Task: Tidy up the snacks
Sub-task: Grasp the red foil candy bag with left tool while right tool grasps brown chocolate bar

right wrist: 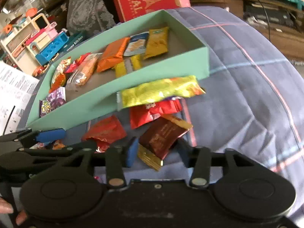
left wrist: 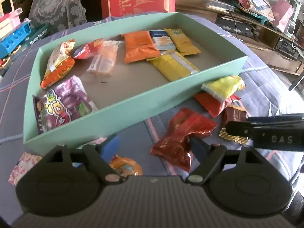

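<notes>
Our left gripper has fingers wide beside the green box; our right gripper has fingers apart around a maroon packet, not pressing it

Both handheld grippers pointed steeply down, side by side. The left gripper stood wide open; the right gripper was partly open, its blue pads gripping nothing.
</notes>
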Tool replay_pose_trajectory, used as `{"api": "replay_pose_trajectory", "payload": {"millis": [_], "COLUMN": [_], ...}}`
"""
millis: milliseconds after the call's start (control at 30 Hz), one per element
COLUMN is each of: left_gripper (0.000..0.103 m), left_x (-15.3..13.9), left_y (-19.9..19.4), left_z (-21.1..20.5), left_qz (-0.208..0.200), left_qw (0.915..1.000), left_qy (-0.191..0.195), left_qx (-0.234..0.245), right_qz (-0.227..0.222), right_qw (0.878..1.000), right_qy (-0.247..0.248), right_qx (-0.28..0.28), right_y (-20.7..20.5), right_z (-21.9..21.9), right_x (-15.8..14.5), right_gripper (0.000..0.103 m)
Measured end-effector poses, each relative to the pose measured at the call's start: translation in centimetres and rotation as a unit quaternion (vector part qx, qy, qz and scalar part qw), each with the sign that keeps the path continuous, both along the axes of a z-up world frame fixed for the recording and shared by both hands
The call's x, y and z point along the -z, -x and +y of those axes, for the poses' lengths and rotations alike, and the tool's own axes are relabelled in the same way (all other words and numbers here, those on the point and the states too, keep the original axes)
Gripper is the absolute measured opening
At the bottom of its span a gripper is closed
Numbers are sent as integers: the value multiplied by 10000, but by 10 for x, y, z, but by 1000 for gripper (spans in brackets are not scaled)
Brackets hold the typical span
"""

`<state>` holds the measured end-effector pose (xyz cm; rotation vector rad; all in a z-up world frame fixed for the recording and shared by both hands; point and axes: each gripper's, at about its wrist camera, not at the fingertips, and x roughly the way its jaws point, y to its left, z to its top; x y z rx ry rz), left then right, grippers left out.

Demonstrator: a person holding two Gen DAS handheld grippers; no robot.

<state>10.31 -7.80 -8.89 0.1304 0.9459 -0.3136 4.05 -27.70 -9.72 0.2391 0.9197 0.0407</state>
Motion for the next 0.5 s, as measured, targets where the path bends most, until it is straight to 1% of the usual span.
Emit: {"api": "replay_pose_trajectory", "payload": {"millis": [33,67,167,200,233,267,300,333,433,500], "left_gripper": [82,82,83,83,83,83,83,83,83,83], "left_x": [0,0,1,2,3,4,5,6,10,13], "left_y": [0,0,-1,-1,-2,-2,-3,-3,-4,-4], "left_z": [1,2,1,0,-2,-4,-6,-9,-20,-28], "left_qz": [16,23,48,64,88,111,139,167,201,144], "left_qw": [10000,10000,9999,9999,9998,9998,9996,9995,9985,9978], "left_qy": [26,40,25,14,-8,-8,-4,-8,-109,-221], "left_qx": [9,24,85,107,151,190,233,285,491,609], "right_qz": [-22,-50,-158,-200,-227,-247,-267,-276,-244,-236], "right_qw": [10000,9999,9982,9965,9950,9932,9919,9913,9910,9913], "right_qy": [38,95,534,742,892,1040,1120,1160,1195,1202], "right_qx": [-27,-45,-217,-321,-389,-462,-536,-564,-553,-489], "right_y": [-2,-4,-8,-8,-8,-7,-5,-4,2,8], "right_z": [3,6,19,24,27,29,28,26,13,2], "right_x": [0,1,3,4,5,6,7,6,5,4], "right_gripper": [62,64,63,59,53,50,43,41,41,41]}}
